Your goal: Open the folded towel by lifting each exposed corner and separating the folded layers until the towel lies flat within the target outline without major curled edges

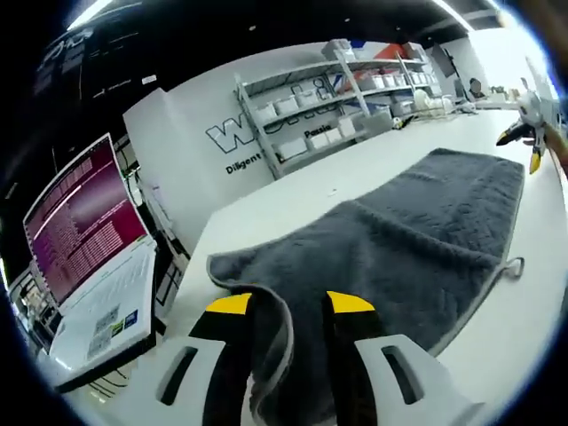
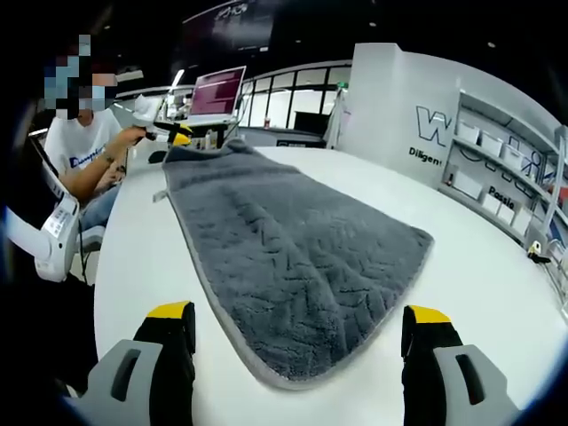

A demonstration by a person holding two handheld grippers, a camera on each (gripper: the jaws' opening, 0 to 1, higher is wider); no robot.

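Grey towel [image 2: 288, 266] spread long across a white desk [image 2: 461, 257], textured with a wavy pile and edged in a paler grey hem.

From the left gripper view: left tongs [image 1: 288, 306], black with yellow tips, closed in on a near corner of the towel, a fold of grey cloth bunched between the two jaws and rising slightly off the desk. Rest of the towel stretching away toward the far right, lying mostly flat, with a small hanging loop [image 1: 513, 265] at its right edge. To the left, an open white laptop [image 1: 89, 266] with a magenta screen full of text, sitting at the desk's edge. Behind, a white wall with dark lettering and white shelves [image 1: 337, 98] stacked with bins. Far right, the right tongs seen small, yellow-tipped, beyond the towel's far end.

From the right gripper view: right tongs [image 2: 297, 315] spread wide apart, one jaw on each side of the towel's near rounded end, gripping nothing; whether they touch the desk, hard to say. Towel narrowing into the distance toward the left tongs, pinching its far corner. Beside that, a seated person [image 2: 84, 151] in a white shirt with one hand on the gripper. Laptop visible behind, screen lit pink.
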